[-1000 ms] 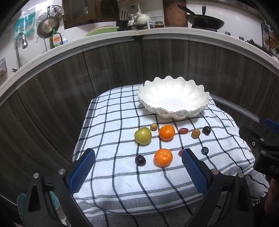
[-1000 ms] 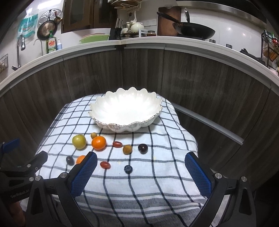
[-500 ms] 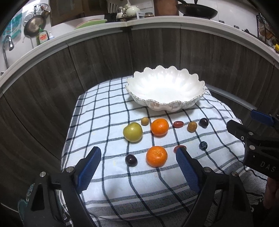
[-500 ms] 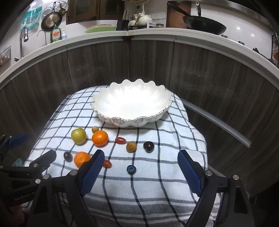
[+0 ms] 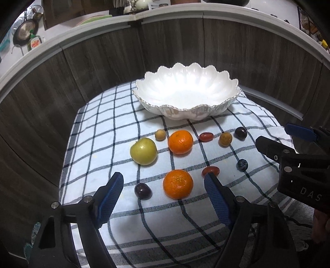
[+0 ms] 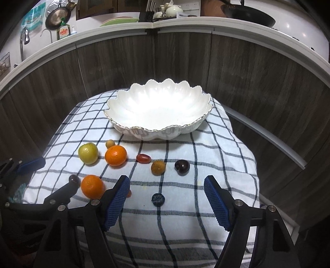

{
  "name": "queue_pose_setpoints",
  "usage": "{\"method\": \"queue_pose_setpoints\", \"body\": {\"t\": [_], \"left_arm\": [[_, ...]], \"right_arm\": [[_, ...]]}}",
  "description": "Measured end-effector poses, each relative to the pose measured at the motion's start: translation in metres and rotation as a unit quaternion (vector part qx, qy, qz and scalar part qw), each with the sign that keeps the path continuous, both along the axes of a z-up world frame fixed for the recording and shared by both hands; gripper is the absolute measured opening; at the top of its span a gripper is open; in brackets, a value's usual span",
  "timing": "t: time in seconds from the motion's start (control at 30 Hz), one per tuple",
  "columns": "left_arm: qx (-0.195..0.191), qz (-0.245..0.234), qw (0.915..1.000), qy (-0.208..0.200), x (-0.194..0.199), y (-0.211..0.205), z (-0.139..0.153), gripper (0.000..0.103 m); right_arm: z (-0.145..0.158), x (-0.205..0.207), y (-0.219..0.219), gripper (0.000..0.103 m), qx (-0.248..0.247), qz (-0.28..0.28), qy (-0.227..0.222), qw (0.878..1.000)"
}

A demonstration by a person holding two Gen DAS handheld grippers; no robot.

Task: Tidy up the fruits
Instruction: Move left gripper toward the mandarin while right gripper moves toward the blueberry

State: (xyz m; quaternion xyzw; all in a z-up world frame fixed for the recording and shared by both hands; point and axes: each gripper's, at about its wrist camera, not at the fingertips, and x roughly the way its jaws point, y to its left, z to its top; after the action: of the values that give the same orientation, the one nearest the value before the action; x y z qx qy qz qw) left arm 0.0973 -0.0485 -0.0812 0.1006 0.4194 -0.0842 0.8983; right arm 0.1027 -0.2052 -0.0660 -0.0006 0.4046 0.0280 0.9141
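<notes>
A white scalloped bowl [image 5: 186, 96] stands empty at the back of a checked cloth [image 5: 99, 156]; it also shows in the right wrist view [image 6: 158, 109]. In front lie a green apple [image 5: 143, 151], two oranges [image 5: 180, 141] [image 5: 178, 184], a dark grape [image 5: 142, 191], small tomatoes [image 5: 206, 136], a blueberry [image 5: 242, 165] and other small fruits. My left gripper [image 5: 164, 183] is open, its jaws either side of the near orange and the grape. My right gripper [image 6: 166, 190] is open above the blueberry [image 6: 158, 199].
Dark wood panel walls [image 6: 247, 68] curve around the cloth-covered surface. A counter above holds a pan [image 6: 247, 14], dishes and a soap bottle [image 6: 63, 31]. The cloth drops off at its front and side edges.
Both grippers have moved forward and down toward the fruits. The left jaws now frame the near orange; the right jaws now frame the blueberry. No fruit has moved.
</notes>
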Motion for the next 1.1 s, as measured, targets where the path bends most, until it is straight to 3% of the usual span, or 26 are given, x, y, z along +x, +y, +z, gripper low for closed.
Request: {"method": "queue_pose_setpoints", "body": {"t": [0.13,0.53,0.87,1.1], "left_arm": [[0.0,-0.004,0.9999,0.013,0.006,-0.003,-0.011,0.078],[0.003,-0.014,0.9996,0.024,0.012,-0.009,-0.037,0.068],[-0.003,-0.017,0.9997,0.02,0.015,-0.009,-0.046,0.066],[-0.004,-0.018,0.9994,0.029,0.017,-0.009,-0.055,0.056]], "right_arm": [[-0.009,0.007,0.0,0.075,-0.001,-0.001,0.011,1.0],[-0.036,0.017,0.008,0.055,-0.011,0.014,0.036,0.999],[-0.053,0.02,0.014,0.051,-0.01,0.027,0.047,0.998],[-0.066,0.022,0.013,0.046,-0.008,0.024,0.061,0.998]]}}
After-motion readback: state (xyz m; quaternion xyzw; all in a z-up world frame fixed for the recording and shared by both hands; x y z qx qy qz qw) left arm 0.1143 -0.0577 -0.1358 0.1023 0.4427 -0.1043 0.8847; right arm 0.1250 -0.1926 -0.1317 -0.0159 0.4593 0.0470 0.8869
